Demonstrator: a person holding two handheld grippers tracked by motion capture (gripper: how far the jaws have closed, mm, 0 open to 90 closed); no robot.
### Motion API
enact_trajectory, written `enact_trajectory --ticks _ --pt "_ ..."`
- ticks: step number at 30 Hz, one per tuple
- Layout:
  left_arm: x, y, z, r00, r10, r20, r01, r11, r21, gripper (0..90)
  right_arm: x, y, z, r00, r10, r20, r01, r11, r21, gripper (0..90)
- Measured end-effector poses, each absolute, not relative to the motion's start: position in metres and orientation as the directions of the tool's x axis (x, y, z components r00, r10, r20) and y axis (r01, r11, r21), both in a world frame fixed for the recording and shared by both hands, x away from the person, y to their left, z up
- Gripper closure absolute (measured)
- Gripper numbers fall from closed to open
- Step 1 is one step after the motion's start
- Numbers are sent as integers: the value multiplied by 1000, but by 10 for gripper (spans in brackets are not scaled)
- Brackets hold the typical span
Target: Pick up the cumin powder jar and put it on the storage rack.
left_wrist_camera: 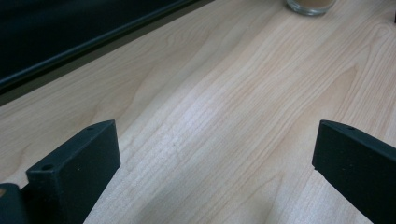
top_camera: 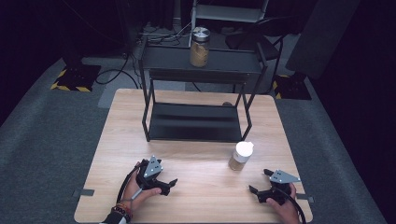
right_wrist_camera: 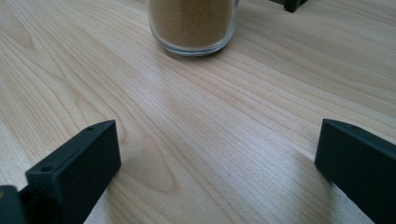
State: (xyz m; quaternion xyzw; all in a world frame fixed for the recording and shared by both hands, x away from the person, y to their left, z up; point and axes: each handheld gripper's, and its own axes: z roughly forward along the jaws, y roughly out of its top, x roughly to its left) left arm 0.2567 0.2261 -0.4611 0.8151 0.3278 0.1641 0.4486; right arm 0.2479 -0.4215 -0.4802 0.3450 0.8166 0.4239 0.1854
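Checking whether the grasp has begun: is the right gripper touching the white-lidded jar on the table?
Apart. The right gripper view shows bare wood between the open right gripper and the jar; the high view shows that gap too.

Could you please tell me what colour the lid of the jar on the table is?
White: the lid of the jar shows best in the high view.

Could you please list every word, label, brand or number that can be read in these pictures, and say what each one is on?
None can be read.
Jar with the white lid on the table: no label showing.
Jar with the metal lid on the shelf's top: too small to tell.
Left gripper and right gripper: no markings.
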Motion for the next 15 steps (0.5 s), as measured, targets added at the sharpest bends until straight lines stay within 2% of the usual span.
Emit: enact_trajectory --ticks 15 --pt "259 223 -468 743 669 -40 415 -413 810 6 248 -422 -480 -693 721 -10 406 402 820 0"
